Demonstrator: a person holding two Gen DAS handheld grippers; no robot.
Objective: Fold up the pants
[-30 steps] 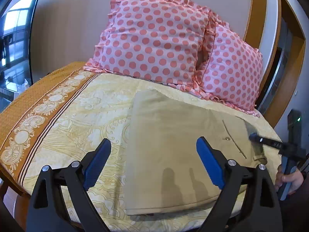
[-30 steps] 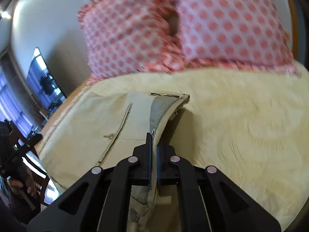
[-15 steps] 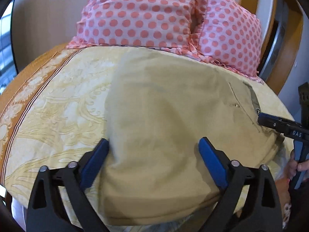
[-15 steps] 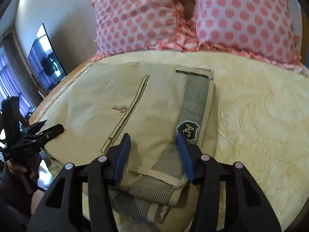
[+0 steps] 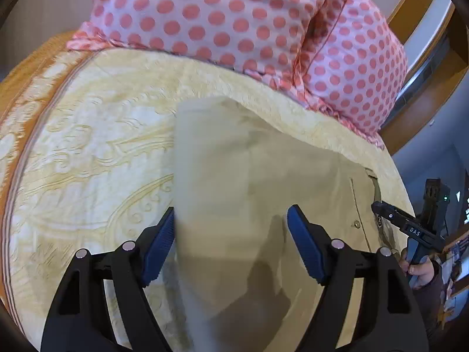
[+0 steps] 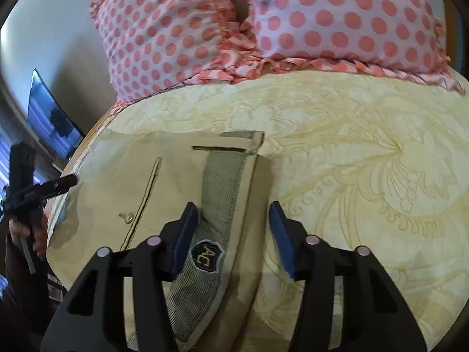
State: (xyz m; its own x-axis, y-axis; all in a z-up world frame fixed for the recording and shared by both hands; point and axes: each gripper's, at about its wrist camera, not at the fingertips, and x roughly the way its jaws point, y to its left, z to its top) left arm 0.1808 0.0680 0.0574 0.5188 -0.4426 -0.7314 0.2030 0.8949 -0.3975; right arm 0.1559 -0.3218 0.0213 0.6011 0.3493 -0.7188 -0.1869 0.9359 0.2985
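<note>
A pair of khaki pants (image 5: 263, 193) lies on a pale yellow patterned bedspread (image 5: 96, 152), already folded into a broad flat panel, with two pink polka-dot pillows (image 5: 234, 20) standing at the head of the bed beyond it. The panel's long axis runs across the bed from side to side, from the folded leg end at the left to the waistband (image 6: 222, 187) at the right. The waistband is turned back to show its grey ribbed lining and a small dark badge; beside it are a welt pocket and a button (image 6: 126, 216). The left gripper (image 5: 231, 243) hovers over the leg end with its blue-padded jaws spread wide, the left pad at the cloth's left edge and the right pad over the fabric, holding nothing. A blurred ridge of cloth rises between the pads toward the camera; whether it touches them cannot be told. The right gripper (image 6: 231, 234) sits directly over the waistband end, also spread wide and empty, with its left pad above the ribbed lining and its right pad just past the pants' outer edge, over bare bedspread. Each tool is thus nearest its own end, pointing toward the pillows across the panel's long axis. Any further fold probably means bringing one end over toward the other.
</note>
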